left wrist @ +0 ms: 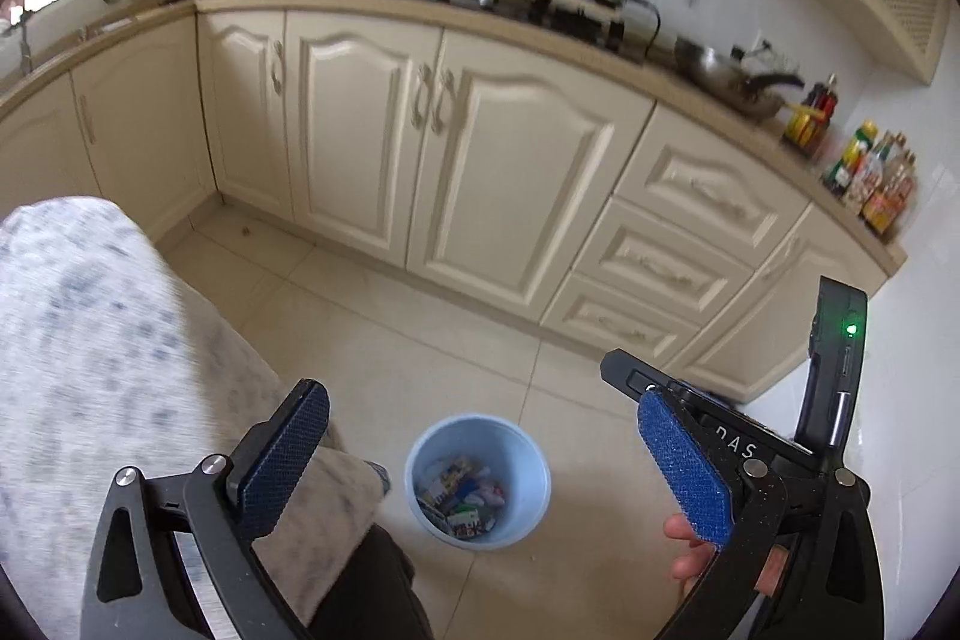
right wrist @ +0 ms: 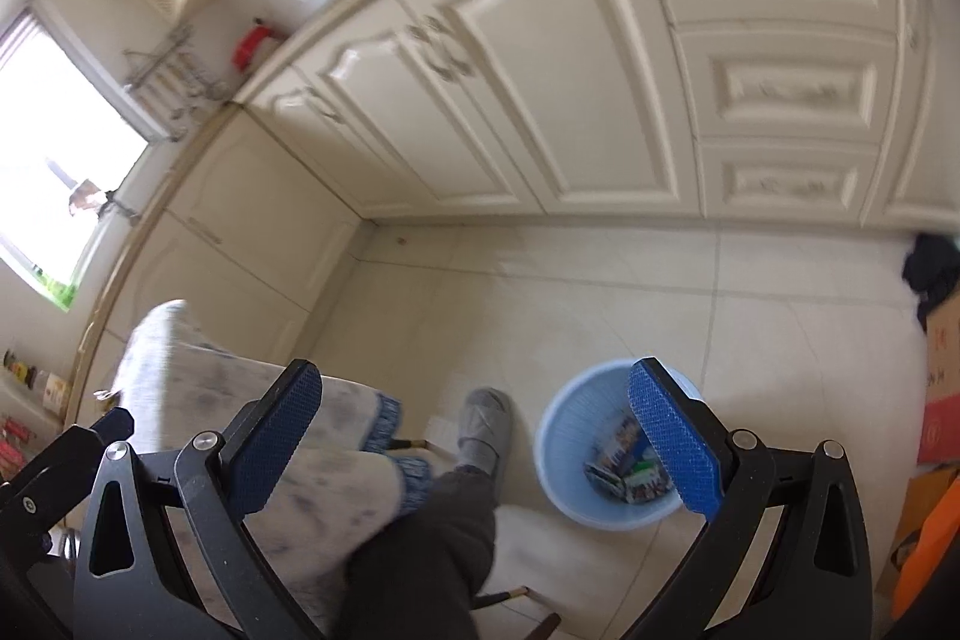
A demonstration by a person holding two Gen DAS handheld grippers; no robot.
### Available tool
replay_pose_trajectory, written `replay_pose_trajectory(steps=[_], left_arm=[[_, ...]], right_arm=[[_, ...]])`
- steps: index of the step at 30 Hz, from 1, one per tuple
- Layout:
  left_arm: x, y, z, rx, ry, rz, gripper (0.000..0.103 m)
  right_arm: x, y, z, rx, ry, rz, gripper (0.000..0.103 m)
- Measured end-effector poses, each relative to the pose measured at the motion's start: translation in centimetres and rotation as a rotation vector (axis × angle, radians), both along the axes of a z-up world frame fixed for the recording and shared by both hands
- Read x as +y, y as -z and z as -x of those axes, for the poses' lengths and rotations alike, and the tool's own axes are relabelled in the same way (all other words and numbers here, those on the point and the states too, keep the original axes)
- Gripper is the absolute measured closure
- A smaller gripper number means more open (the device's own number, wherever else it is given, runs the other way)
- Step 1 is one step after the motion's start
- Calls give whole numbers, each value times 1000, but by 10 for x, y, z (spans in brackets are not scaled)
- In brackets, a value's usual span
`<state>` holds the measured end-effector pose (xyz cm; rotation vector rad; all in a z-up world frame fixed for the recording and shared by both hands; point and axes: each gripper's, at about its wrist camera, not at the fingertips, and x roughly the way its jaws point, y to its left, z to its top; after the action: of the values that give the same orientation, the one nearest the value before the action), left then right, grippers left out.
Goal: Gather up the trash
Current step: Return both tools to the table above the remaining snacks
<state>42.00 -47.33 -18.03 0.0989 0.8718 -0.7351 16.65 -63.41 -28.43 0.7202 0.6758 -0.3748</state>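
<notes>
A light blue waste bin (left wrist: 528,508) stands on the tiled kitchen floor, with several colourful wrappers (left wrist: 462,496) lying inside. My left gripper (left wrist: 480,424) hangs open well above it, blue pads wide apart and nothing between them. In the right wrist view the same bin (right wrist: 555,460) sits lower right, partly hidden behind my right finger pad (right wrist: 672,448). My right gripper (right wrist: 474,418) is open and empty too. The other gripper's black body (left wrist: 834,376) shows at the right of the left wrist view.
Cream cabinets (left wrist: 456,148) and drawers (left wrist: 672,256) run behind the bin under a counter with pans and bottles. A person's grey-sleeved arm (left wrist: 90,340), dark trouser leg (right wrist: 420,538) and grey slipper (right wrist: 483,424) are beside the bin. Cardboard boxes (right wrist: 942,388) stand at right.
</notes>
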Motion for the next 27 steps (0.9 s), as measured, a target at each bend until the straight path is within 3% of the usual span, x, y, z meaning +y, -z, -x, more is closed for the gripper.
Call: replay_pose_trajectory(steps=[8,13,21,27], left_arm=[[123,-64,31,-155,-128,99,1],[210,-86,63,-264,-246,103,1],[321,-103,110,-377,-454,81,1],[366,-104,129,-414,-580,57,1]], right_arm=[[89,-84,-41,-119,-149,110,0],[157,-121,-69,-170,-258,171,0],[254,-150,-109,-207,-405,240,0],[322,-159,-138,-211,-507,311,0]])
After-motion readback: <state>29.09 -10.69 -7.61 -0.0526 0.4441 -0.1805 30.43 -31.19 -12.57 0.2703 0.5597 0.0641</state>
